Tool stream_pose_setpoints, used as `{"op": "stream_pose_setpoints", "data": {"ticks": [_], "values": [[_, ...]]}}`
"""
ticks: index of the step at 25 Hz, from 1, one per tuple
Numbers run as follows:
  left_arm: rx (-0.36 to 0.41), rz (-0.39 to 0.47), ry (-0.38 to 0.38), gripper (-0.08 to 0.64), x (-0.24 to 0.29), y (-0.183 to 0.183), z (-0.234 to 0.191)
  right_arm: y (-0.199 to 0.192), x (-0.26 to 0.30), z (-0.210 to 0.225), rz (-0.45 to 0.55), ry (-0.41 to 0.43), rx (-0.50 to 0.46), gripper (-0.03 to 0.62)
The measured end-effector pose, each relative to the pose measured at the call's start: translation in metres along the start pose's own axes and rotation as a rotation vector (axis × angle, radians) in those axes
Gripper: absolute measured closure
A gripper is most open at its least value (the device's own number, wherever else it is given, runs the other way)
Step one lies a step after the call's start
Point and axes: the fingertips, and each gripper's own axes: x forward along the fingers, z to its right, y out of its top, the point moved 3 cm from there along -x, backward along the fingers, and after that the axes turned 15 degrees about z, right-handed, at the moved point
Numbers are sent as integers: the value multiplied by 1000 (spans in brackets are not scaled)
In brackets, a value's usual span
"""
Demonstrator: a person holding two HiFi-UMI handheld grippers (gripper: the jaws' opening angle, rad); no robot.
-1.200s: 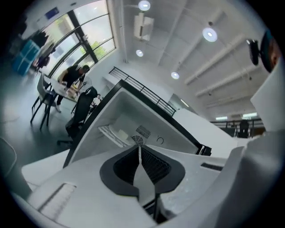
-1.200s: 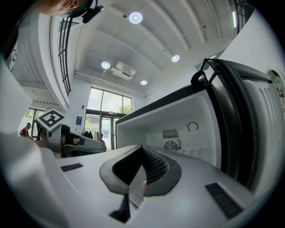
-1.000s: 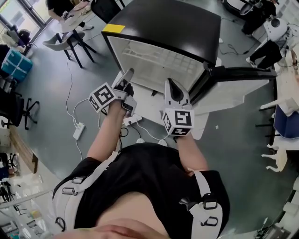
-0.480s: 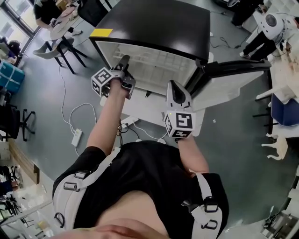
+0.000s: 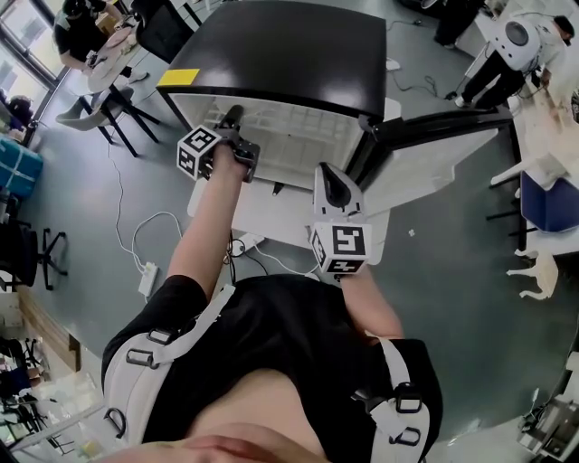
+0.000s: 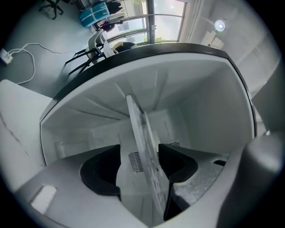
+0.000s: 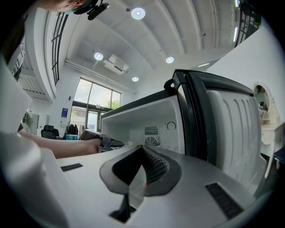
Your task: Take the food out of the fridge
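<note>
Black-topped mini fridge [image 5: 289, 54] at 12 o'clock holds a thin white plastic shelf [image 6: 138, 133]. Left gripper [image 5: 233, 116] jaws are opening either side of it, not pinching; right gripper [image 7: 141, 151] jaws sit together.

Black-cased fridge [image 5: 289, 54] is shown upright on the floor, its door [image 5: 443, 154] swung open and its white interior [image 6: 196, 111] exposed.

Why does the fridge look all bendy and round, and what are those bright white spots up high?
Head view: the wide lens bows the fridge so its straight edges curve. Left gripper view: black corners ring the picture, and the fridge's inside looks dim, grey and tilted. Right gripper view: the ceiling lights glare as white blobs, and the window is washed out.
</note>
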Motion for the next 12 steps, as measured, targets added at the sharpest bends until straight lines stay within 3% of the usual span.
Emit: {"op": "stream_pose_setpoints", "data": {"ticks": [8, 12], "values": [[35, 8, 35, 302, 0, 4, -1, -7, -4, -2, -20, 13, 27, 584], [14, 9, 34, 305, -13, 6, -2, -10, -3, -4, -30, 23, 35, 584]]}}
